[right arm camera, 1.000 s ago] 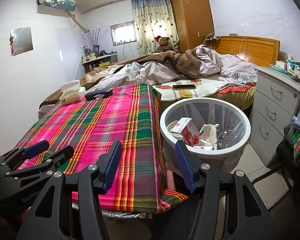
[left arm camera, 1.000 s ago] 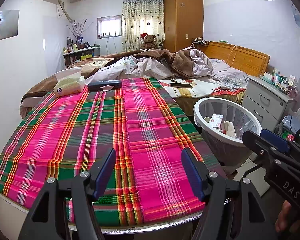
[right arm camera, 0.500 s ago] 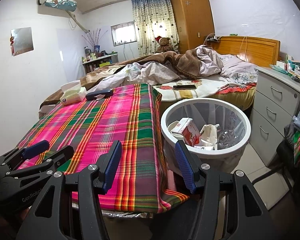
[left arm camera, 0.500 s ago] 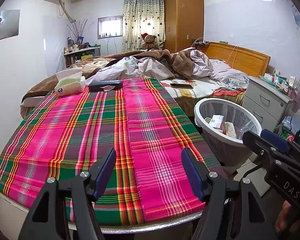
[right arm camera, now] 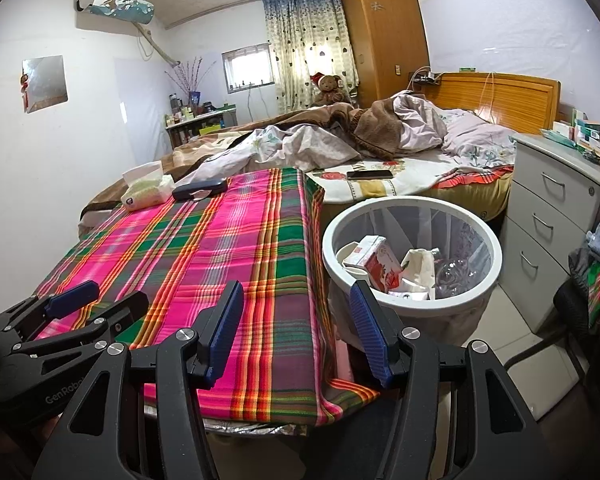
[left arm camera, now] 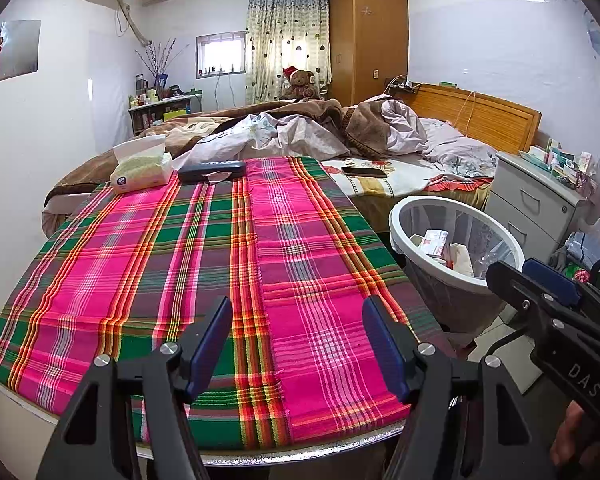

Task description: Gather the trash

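Far left on the plaid-covered surface (left arm camera: 140, 264): tissue pack (left arm camera: 142, 168) sitting at the far edge, dark flat case (left arm camera: 212, 170) lying just beside it, to its right. Stretching across the rest of the surface, bare pink-and-green cloth.

Hovering over the near edge of the surface, left gripper (left arm camera: 296, 336), fingers (left arm camera: 210, 342) standing wide apart, gripping nothing. In the right wrist view, showing at lower left as left gripper (right arm camera: 96, 300), again with fingers spread.

Moving rightward: right gripper (right arm camera: 296, 328) hanging over the near right corner of the surface, fingers (right arm camera: 368, 332) spread wide, holding nothing, the right finger overlapping the near rim of the trash bin (right arm camera: 496, 252) in that view. Appearing at the right edge of the left wrist view as right gripper (left arm camera: 536, 280).

Standing on the floor just beside the surface's right side, between it and the grey drawer unit (right arm camera: 548, 216): white-rimmed trash bin (left arm camera: 396, 220). Lying inside, the trash: a red-and-white carton (right arm camera: 380, 264), crumpled white paper (right arm camera: 418, 266) and clear plastic (right arm camera: 452, 272) touching one another.

Beyond, unmade bed (left arm camera: 380, 136) carrying a dark phone (left arm camera: 364, 172), near the far right corner of the surface.
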{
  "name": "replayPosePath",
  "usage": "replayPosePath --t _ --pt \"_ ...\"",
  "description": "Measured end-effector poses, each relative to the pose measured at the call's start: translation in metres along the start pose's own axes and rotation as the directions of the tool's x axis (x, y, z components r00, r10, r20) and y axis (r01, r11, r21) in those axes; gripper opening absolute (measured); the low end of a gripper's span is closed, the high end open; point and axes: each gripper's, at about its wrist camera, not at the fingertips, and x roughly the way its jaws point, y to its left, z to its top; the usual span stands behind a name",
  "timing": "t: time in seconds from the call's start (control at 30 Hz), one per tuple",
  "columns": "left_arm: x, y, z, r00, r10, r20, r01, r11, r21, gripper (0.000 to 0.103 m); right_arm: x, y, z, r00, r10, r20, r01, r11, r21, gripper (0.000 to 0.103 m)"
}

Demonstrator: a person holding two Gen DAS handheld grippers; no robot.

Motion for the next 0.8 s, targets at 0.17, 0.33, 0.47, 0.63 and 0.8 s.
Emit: replayPosePath --t 0.17,0.33,0.47,0.63,0.8 --pt "-0.0002 0.0001 -0.0003 1.0 0.0 -0.001 0.0 1.0 0.0 0.069 0.0 -0.0002 0.0005 1.0 -0.001 -0.001 0.001 1.0 0.0 0.057" --pt "0.0002 -0.0002 -0.0001 1.0 0.001 -0.001 -0.001 1.0 0.001 0.069 0.0 0.0001 0.0002 1.0 0.0 0.0 0.0 1.0 -0.001 0.057" --pt "-0.0005 0.001 0.0002 1.0 0.002 -0.001 -0.002 1.0 0.0 0.069 -0.0002 0.0 -0.0001 1.0 -0.001 0.0 0.001 1.0 -0.001 0.057" --pt "-0.0017 0.0022 0.0005 1.0 -0.004 -0.004 0.004 1.0 0.002 0.069 0.0 0.0019 -0.001 1.0 0.002 0.0 -0.002 1.0 -0.002 0.057" --pt "-0.0018 0.0027 0.0005 1.0 -0.003 -0.004 0.003 1.0 0.001 0.069 -0.0003 0.003 -0.0014 1.0 0.004 0.0 -0.004 1.0 -0.001 0.057"
